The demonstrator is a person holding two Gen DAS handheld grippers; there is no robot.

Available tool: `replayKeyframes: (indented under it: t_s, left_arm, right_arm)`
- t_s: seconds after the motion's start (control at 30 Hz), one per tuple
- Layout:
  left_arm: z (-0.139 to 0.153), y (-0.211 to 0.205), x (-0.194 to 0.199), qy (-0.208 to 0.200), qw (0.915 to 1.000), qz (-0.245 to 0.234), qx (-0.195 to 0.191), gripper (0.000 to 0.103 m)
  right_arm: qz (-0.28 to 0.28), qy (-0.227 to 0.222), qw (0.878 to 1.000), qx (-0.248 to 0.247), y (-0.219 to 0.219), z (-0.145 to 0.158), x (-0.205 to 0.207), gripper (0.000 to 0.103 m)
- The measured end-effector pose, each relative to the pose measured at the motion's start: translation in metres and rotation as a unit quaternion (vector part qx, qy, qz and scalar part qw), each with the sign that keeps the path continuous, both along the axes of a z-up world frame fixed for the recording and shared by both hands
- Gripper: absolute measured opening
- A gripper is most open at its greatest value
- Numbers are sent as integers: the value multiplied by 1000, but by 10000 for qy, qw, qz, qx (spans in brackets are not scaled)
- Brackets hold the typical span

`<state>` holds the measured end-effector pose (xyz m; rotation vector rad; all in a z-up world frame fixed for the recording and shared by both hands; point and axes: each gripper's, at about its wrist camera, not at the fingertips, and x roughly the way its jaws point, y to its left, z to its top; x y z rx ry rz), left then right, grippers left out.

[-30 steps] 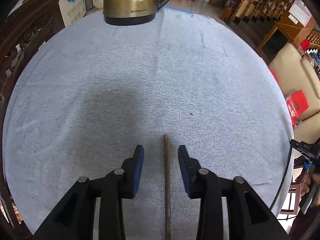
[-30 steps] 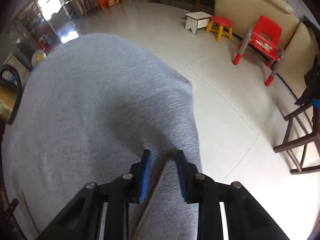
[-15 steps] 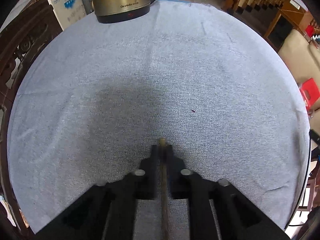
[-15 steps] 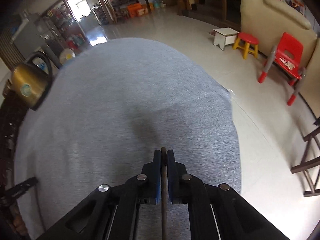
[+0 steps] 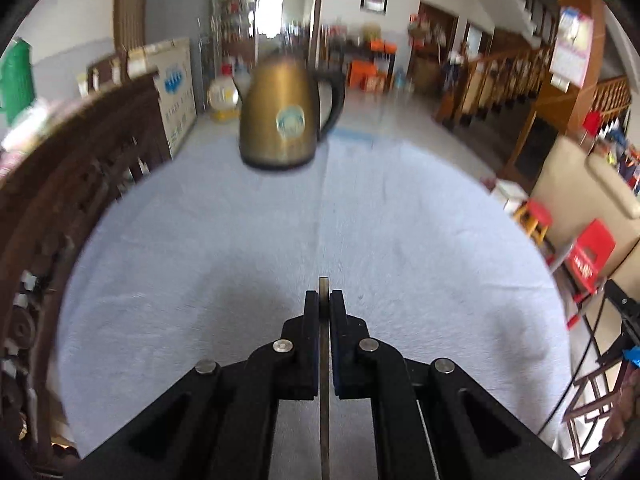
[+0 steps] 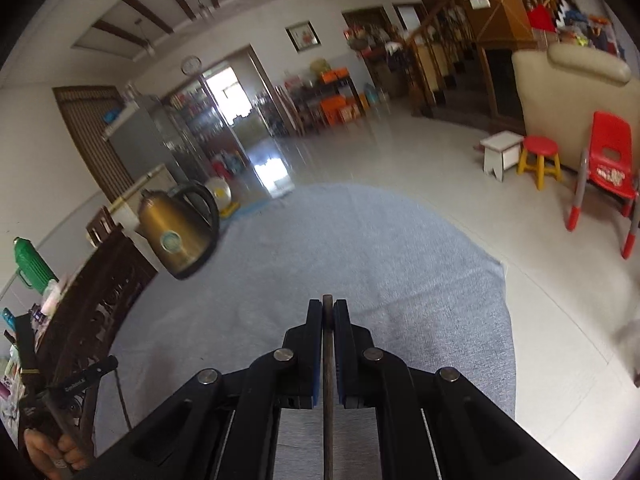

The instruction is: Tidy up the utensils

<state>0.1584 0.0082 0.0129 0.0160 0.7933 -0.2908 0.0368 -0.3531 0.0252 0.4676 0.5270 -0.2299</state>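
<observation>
While each tool (image 5: 324, 298) (image 6: 328, 306) grips a chopstick (image 5: 323, 380) (image 6: 328, 380), cloth (image 5: 280, 240) lies bare.

Left gripper (image 5: 324, 300): matte black linkage arms, each fixed with round silver screws, ending in flat black jaws faced with thin blue pads. Right gripper (image 6: 328, 308): identical black arms, silver screws and blue-lined jaws. A black cable trails beside the left gripper's body.

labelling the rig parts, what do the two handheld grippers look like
Both the left gripper and the right gripper are matte black, with angular linkage arms joined by round silver pivot pins, and flat parallel fingers faced with blue pads. No markings show on them.
</observation>
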Motion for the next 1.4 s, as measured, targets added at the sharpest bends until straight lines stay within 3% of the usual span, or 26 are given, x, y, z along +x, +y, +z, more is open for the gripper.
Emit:
replayKeyframes:
  t_s: [0.13, 0.43, 0.8, 1.4]
  left_arm:
    - [27, 8, -47, -676, 9977, 66, -89, 5]
    - [59, 12, -109, -1576, 9871, 129, -258, 5]
    - [110, 27, -152, -2236, 9735, 162, -452, 5]
    - [155, 28, -207, -2711, 9598, -59, -730, 5]
  right_arm:
    - [-190, -483, 9984, -211, 13, 22, -36, 6]
    - [-473, -1100, 9920, -412, 32, 61, -85, 6]
    - [-406, -1627, 9843, -556, 47, 104, -124, 6]
    - [244, -2061, 9770, -498, 76, 133, -158, 6]
